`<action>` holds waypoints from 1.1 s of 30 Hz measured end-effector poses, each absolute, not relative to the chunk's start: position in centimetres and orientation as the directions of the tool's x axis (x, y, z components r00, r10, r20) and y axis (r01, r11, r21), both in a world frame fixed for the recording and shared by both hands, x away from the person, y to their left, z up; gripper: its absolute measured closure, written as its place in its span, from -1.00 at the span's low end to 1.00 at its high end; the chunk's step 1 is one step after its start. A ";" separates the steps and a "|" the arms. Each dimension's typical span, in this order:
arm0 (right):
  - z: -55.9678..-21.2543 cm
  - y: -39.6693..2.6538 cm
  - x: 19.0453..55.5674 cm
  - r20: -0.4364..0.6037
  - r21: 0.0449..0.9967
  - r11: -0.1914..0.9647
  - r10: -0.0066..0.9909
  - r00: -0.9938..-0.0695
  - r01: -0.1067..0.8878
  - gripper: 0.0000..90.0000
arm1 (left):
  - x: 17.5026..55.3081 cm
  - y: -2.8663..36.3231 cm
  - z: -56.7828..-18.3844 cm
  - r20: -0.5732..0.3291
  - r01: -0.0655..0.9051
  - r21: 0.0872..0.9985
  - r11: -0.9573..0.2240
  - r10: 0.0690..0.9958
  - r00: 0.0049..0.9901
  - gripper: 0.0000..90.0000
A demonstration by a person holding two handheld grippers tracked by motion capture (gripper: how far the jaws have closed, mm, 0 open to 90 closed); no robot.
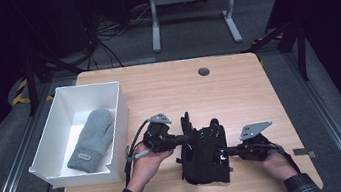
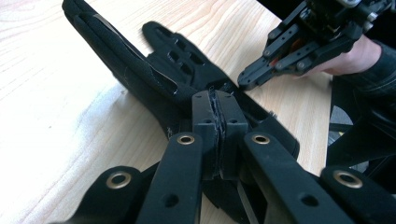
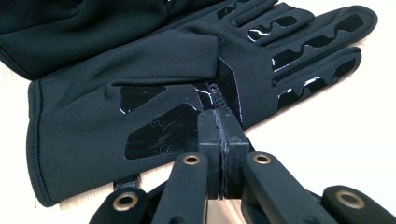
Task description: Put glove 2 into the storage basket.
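A pair of black gloves lies stacked near the table's front edge, fingers pointing away from me. My left gripper comes in from the left and is shut on the edge of a black glove, whose fabric rises in a ridge from the jaw tips. My right gripper comes in from the right, its jaws shut with the pads meeting. Its tips rest against the side edge of the palm-up glove, which has glossy grip patches. The right gripper also shows across the gloves in the left gripper view.
A white bin stands at the table's left with a grey mitten inside. A round cable hole is near the far edge. Bare wood lies beyond the gloves. A desk frame stands on the floor behind.
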State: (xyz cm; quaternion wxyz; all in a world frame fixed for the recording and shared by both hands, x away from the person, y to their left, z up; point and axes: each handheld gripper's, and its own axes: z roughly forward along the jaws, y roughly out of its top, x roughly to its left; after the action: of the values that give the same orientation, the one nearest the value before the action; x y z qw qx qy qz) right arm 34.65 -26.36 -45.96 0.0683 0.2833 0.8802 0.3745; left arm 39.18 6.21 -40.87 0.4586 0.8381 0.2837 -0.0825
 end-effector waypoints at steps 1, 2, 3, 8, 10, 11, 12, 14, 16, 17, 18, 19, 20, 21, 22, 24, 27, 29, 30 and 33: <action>-46.0 -26.2 34.7 0.094 0.700 0.559 0.545 -0.833 0.445 1.00 | 39.2 6.2 -40.8 -0.400 0.552 0.723 -0.417 0.398 0.825 0.97; -46.0 -25.8 34.7 0.091 0.700 0.562 0.542 -0.836 0.441 1.00 | 39.2 6.2 -40.7 -0.398 0.549 0.724 -0.418 0.398 0.827 0.97; -46.0 -25.8 34.7 0.091 0.700 0.562 0.542 -0.836 0.441 1.00 | 39.2 6.2 -40.7 -0.398 0.549 0.724 -0.418 0.398 0.827 0.97; -46.1 -23.9 34.8 0.088 0.700 0.578 0.515 -0.853 0.421 1.00 | 39.2 6.0 -40.4 -0.392 0.540 0.728 -0.422 0.390 0.833 0.97; -46.1 -23.6 34.8 0.086 0.701 0.580 0.510 -0.856 0.416 1.00 | 39.2 5.8 -40.4 -0.392 0.539 0.727 -0.425 0.387 0.835 0.97; -46.1 -23.2 34.9 0.085 0.703 0.581 0.504 -0.860 0.410 1.00 | 39.3 5.8 -40.4 -0.390 0.537 0.727 -0.428 0.386 0.836 0.97; -46.1 -22.9 34.9 0.087 0.703 0.581 0.502 -0.860 0.410 1.00 | 39.3 5.7 -40.5 -0.389 0.535 0.726 -0.431 0.384 0.837 0.97; -46.2 -22.5 35.0 0.091 0.705 0.579 0.498 -0.862 0.409 1.00 | 39.3 5.6 -40.6 -0.395 0.540 0.723 -0.430 0.385 0.834 0.97; -46.2 -22.0 35.0 0.090 0.707 0.579 0.494 -0.865 0.405 1.00 | 39.4 5.4 -40.7 -0.395 0.539 0.722 -0.434 0.381 0.836 0.97; -46.2 -21.8 35.0 0.089 0.709 0.580 0.492 -0.866 0.402 1.00 | 39.4 5.4 -40.7 -0.394 0.538 0.721 -0.437 0.381 0.837 0.97; -46.2 -21.6 35.0 0.090 0.707 0.582 0.489 -0.867 0.401 1.00 | 39.5 5.3 -40.8 -0.396 0.539 0.719 -0.438 0.380 0.836 0.97; -46.3 -21.4 35.0 0.092 0.710 0.580 0.486 -0.869 0.399 1.00 | 39.5 5.2 -40.8 -0.395 0.538 0.719 -0.440 0.379 0.837 0.97; -46.3 -21.2 35.0 0.092 0.710 0.581 0.485 -0.870 0.398 1.00 | 39.5 5.2 -40.9 -0.392 0.537 0.716 -0.446 0.379 0.838 0.97; -46.3 -21.0 35.0 0.091 0.711 0.581 0.482 -0.872 0.396 1.00 | 39.5 5.1 -40.9 -0.393 0.536 0.715 -0.449 0.376 0.839 0.97; -46.3 -20.8 35.0 0.095 0.712 0.581 0.478 -0.873 0.395 1.00 | 39.4 5.0 -41.0 -0.396 0.539 0.711 -0.451 0.376 0.837 0.97; -46.4 -20.3 35.0 0.091 0.713 0.583 0.473 -0.876 0.389 1.00 | 39.4 4.8 -41.2 -0.395 0.537 0.707 -0.460 0.372 0.840 0.97; -46.4 -19.7 35.0 0.087 0.712 0.589 0.466 -0.881 0.382 1.00 | 39.5 4.5 -41.7 -0.402 0.541 0.695 -0.473 0.368 0.838 0.97; -46.4 -19.2 35.0 0.080 0.712 0.593 0.463 -0.882 0.376 1.00 | 39.5 4.3 -42.0 -0.402 0.543 0.689 -0.481 0.369 0.838 0.97; -46.4 -18.9 35.0 0.076 0.712 0.595 0.462 -0.883 0.373 1.00 | 39.5 4.2 -42.1 -0.404 0.543 0.686 -0.484 0.368 0.838 0.97; -46.4 -18.3 35.0 0.071 0.713 0.599 0.454 -0.888 0.363 1.00 | 39.4 3.9 -42.4 -0.406 0.545 0.680 -0.490 0.367 0.837 0.97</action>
State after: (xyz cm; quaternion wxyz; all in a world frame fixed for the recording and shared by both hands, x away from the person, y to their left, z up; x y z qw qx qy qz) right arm 35.00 -18.31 -46.41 0.0590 0.2291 0.8923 0.3844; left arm 39.45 3.89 -42.40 0.4292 0.8569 0.2660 -0.1038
